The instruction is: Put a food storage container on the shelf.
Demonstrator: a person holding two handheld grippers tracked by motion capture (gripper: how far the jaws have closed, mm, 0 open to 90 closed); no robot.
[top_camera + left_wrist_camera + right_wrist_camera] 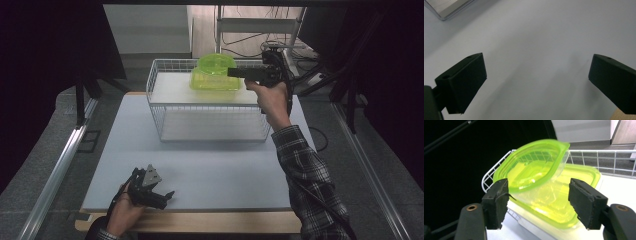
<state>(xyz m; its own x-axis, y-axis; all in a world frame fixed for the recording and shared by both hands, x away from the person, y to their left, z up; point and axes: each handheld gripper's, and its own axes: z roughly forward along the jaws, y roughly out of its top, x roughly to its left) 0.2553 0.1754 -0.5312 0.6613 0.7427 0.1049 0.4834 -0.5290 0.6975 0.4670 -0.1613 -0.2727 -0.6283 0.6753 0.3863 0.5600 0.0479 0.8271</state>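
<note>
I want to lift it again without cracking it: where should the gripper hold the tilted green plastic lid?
Probably grip the tilted green plastic lid by its raised rim, coming from the right gripper's side. That thin edge faces the open jaws, while its far side leans on the green plastic container in the white wire basket.

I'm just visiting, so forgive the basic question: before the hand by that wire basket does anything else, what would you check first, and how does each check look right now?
1. Right tool open: ok. Its jaws stand apart, nothing pressed between them.
2. Green lid let go: ok. It leans tilted on the green container, clear of both pads.
3. Lid seated flat on the container: not ok. One edge sticks up.
4. Container inside the wire basket: ok. It sits on the upper shelf.
5. Left tool out of the way: ok. It is open, near the front edge of the table, holding nothing.
6. Lid steady enough to stay put: cannot tell.
</note>
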